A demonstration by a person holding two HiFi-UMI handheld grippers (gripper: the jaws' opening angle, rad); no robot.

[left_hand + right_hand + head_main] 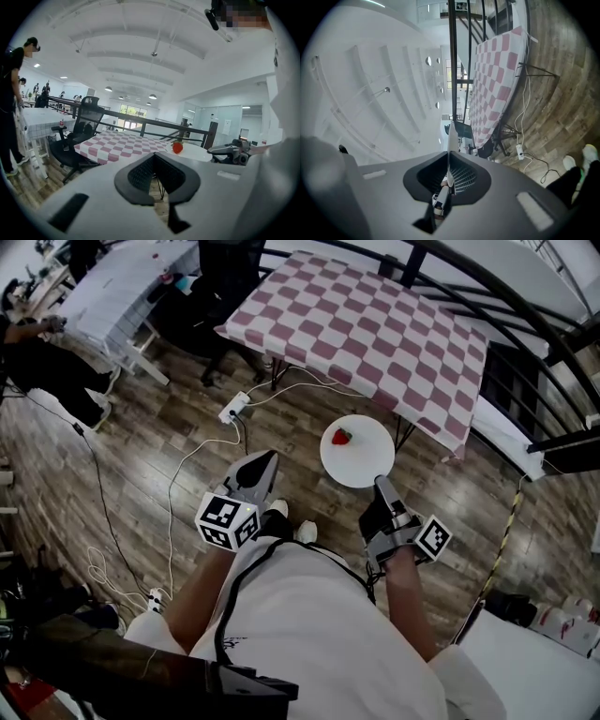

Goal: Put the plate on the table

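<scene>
A white round plate (361,460) with a strawberry (342,436) on it hangs over the wooden floor, short of the pink-and-white checkered table (375,324). My right gripper (382,482) is shut on the plate's near rim. In the right gripper view the plate (449,140) is a thin white edge between the pads, with the table (497,79) beyond. My left gripper (269,458) is shut and empty, left of the plate and apart from it. The left gripper view looks past its closed tips (154,156) to the strawberry (177,147), the plate (194,152) and the table (124,143).
A black railing (525,334) runs behind and right of the checkered table. A black office chair (225,277) and a white table (122,287) stand at the far left. A power strip (233,408) and cables lie on the floor. A person (42,357) is at the left.
</scene>
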